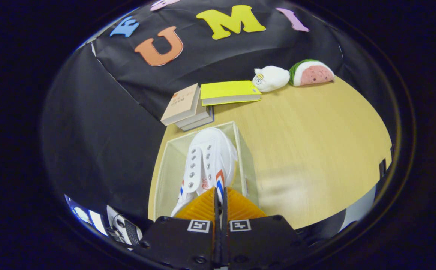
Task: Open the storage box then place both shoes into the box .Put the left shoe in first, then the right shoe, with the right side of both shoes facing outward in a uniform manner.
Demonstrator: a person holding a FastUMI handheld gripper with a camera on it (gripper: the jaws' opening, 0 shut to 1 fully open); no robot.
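The wooden table (315, 135) carries everything. On it the open storage box (165, 168) stands just ahead of the gripper (220, 197). A white shoe (206, 161) with red and blue stripes is over the box, its toe pointing away. The fingers are closed together on the shoe's rear edge. Beyond the box lie stacked books (186, 107), a yellow book (228, 92), and two plush toys (292, 77) near the wall

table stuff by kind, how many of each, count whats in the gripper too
Shoe: 1, white sneaker pinched in the gripper, over the box
Storage box: 1, open
Books: 4, three stacked and one yellow
Plush toys: 2, white and watermelon
Total: 8
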